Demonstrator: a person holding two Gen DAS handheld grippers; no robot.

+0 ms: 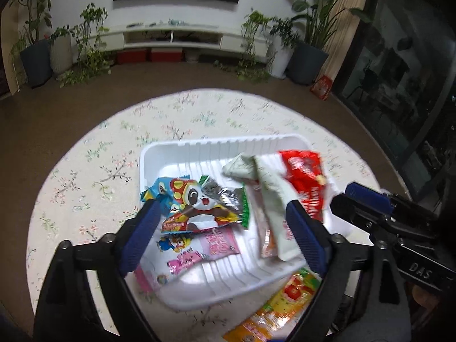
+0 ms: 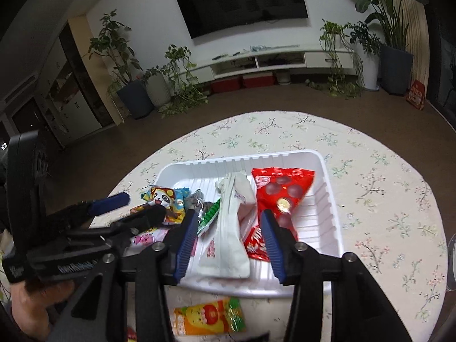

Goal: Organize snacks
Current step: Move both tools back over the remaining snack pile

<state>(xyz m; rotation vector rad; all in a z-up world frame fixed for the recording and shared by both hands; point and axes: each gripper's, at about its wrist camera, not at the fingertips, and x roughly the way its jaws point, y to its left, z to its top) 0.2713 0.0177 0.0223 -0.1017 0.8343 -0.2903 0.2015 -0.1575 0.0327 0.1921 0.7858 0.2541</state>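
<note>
A white ribbed tray [image 1: 199,148] [image 2: 327,199] sits on the round floral table. It holds a panda snack bag [image 1: 199,205] [image 2: 162,196], a pink packet [image 1: 208,248], a pale green-white pouch [image 1: 273,199] [image 2: 228,228] and a red candy bag [image 1: 305,176] [image 2: 279,191]. An orange-yellow packet [image 1: 285,299] [image 2: 208,317] lies on the table in front of the tray. My left gripper [image 1: 225,208] is open and empty above the tray's near side. My right gripper [image 2: 230,213] is open and empty above the pouch and red bag; it also shows in the left wrist view [image 1: 350,199].
The table [image 1: 114,156] [image 2: 384,185] has a floral cloth and a curved edge all round. Beyond it are brown floor, potted plants [image 1: 37,57] [image 2: 134,94], a white TV bench [image 1: 171,37] and a wall TV [image 2: 242,0]. A glass rim [image 2: 451,259] shows at far right.
</note>
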